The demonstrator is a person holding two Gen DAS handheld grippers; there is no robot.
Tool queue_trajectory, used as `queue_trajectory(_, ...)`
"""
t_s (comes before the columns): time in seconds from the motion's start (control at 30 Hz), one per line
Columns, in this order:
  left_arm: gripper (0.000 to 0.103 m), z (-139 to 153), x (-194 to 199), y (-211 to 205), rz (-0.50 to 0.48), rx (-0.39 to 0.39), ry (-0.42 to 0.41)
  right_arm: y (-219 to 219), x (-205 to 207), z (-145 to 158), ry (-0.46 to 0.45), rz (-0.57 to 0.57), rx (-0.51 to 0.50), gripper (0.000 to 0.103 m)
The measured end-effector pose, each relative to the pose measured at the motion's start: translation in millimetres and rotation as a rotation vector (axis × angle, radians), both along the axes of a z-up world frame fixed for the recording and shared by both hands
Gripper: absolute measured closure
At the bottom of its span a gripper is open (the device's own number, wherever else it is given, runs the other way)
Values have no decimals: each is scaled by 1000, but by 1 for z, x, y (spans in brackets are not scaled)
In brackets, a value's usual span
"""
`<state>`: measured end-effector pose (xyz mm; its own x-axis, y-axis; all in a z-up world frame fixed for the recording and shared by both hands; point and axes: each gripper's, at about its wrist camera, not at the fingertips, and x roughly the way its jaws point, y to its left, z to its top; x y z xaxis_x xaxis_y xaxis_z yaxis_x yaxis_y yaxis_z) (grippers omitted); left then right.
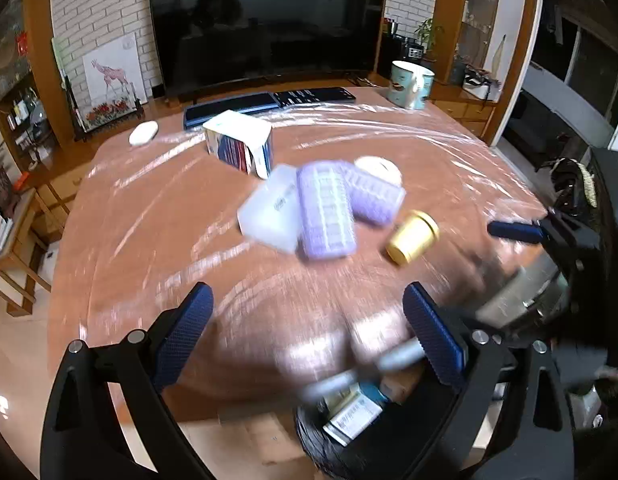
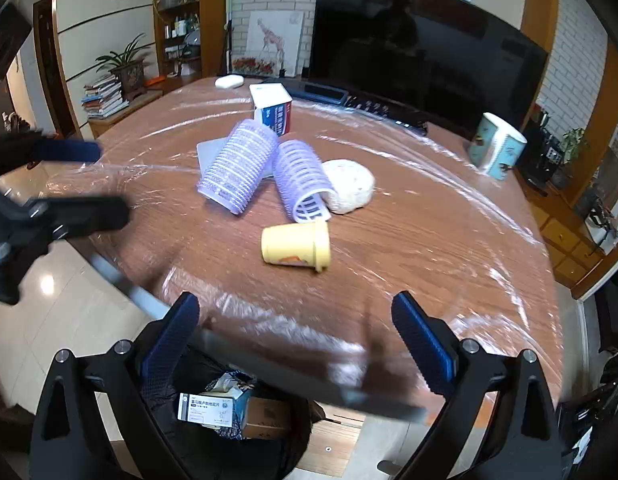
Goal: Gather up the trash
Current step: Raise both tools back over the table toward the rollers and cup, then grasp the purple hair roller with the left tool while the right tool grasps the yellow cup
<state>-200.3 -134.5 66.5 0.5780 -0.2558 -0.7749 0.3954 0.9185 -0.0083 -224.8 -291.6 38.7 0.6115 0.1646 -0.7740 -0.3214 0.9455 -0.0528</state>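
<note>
Both tongs stand wide apart with nothing between their pads: the left tongs and the right tongs hover over the near edge of the desk, above a black-lined trash bin that sits just below that edge. The bin already holds a small medicine carton and some cardboard.

The trash not yet collected lies on the plastic-wrapped desk: a yellow cup on its side nearest the tongs, two purple rollers leaning together, a white lump touching the second roller, a pale flat lid or tray under the first, and an opened blue-and-white box further back.

Several risks show. The yellow cup and the rollers are round and lie on their sides, so a pad that nudges one off-centre could send it rolling across the slick film, perhaps off the desk. The rollers touch each other and the lump, so lifting one may drag or tip its neighbours. The two tongs hang near each other over the bin, and reaching together for the same cluster could make them collide. A mug at the far right is probably not trash and should be left alone.
</note>
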Motion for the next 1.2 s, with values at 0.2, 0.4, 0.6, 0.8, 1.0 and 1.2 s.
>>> queue_trajectory(0.2, 6, -9, 29, -14, 5, 14, 13, 3, 15, -8, 27, 1, 30, 12)
queue_trajectory(0.4, 6, -17, 46, -26, 11, 33, 25, 6, 28, -13, 42, -2, 34, 17)
queue_trajectory(0.6, 18, -22, 58, -35, 3, 54, 24, 9, 37, -16, 58, 10, 41, 25)
queue_trajectory(0.8, 43, -29, 64, -39, -12, 60, 43, 11, 44, -24, 89, 31, 54, 45)
queue_trajectory(1.0, 58, -29, 63, -40, -23, 47, 36, 7, 48, -22, 80, 29, 70, 56)
queue_trajectory(1.2, 59, -20, 57, -36, -22, 5, 22, -3, 43, -16, 66, 13, 94, 56)
